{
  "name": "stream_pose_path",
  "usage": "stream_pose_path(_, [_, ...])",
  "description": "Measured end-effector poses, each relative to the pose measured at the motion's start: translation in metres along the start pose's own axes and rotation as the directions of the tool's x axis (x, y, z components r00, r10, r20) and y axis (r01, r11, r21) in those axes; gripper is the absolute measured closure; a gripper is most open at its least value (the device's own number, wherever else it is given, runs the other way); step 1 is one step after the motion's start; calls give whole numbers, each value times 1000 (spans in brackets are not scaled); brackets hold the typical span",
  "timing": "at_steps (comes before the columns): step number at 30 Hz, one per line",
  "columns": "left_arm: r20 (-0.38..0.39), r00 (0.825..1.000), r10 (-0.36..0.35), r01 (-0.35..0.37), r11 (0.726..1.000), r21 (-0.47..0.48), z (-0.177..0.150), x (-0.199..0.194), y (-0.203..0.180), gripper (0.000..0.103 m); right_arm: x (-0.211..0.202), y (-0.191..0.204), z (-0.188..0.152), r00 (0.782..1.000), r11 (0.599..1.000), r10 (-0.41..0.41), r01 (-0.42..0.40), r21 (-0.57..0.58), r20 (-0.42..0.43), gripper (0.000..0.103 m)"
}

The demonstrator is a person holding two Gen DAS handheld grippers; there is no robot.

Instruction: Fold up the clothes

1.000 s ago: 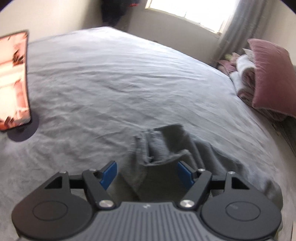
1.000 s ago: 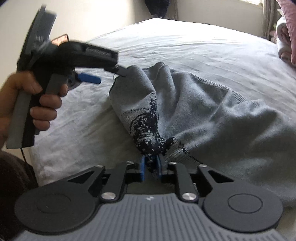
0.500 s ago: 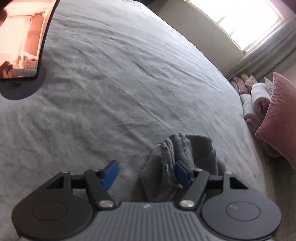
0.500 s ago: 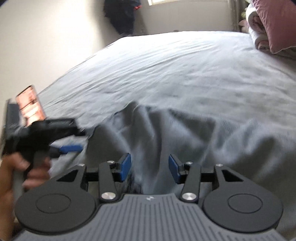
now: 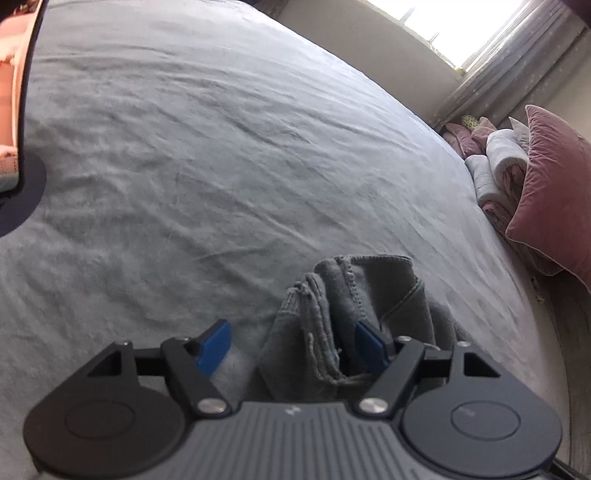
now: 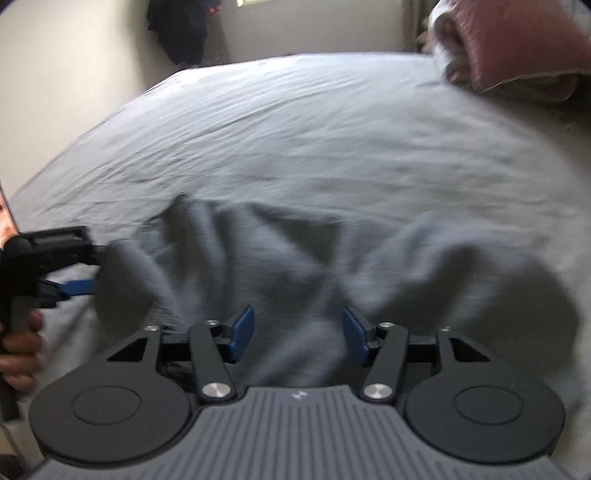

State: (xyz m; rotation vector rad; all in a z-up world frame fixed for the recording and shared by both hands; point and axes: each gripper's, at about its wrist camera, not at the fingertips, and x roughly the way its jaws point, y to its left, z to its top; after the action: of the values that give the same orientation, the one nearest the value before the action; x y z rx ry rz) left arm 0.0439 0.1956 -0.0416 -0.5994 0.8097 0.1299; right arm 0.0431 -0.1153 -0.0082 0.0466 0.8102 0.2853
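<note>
A grey sweater (image 6: 295,258) lies rumpled across the near part of the grey bed (image 6: 295,129), blurred in the right wrist view. My right gripper (image 6: 299,334) hovers open just above it, with cloth under the gap and nothing pinched. In the left wrist view a bunched, folded edge of the sweater (image 5: 332,314) stands up between the wide-apart fingers of my left gripper (image 5: 291,345), leaning against the right blue pad (image 5: 369,345). The right wrist view shows the left gripper (image 6: 74,269) at the sweater's left edge, held by a hand (image 6: 18,343).
A phone (image 5: 11,92) on a round dark base (image 5: 22,199) stands on the bed at the left. A pink pillow (image 5: 554,203) and rolled blankets (image 5: 498,166) sit at the far right. Dark clothing (image 6: 181,29) hangs in the corner.
My right gripper has opened and let go of the sweater's dark-patterned hem, which dropped onto the bed. The left gripper stayed open and lowered with the bunched edge.
</note>
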Motion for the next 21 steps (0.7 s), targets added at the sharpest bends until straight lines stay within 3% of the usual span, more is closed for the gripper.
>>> stream_pose_path(8, [104,993,62,-72,993,97,8,-18,-29,26,-19,-63,13,994,996,-77,73,57,73,41])
stream_pose_path(13, [128,990,66,-100,954,283,27,-1,-71,20,-11,-96,36,987,994,-109,108,20,117,38])
stream_pose_path(17, [70,995,70,-91,925,370,44,32,-89,20,19,-122,47,990,993,-115,114,18,80,38])
stream_pose_path(21, [-17,995,103,-90,927,364,43,58,-88,24,47,-147,41,999,990,-39,41,136,-23,38])
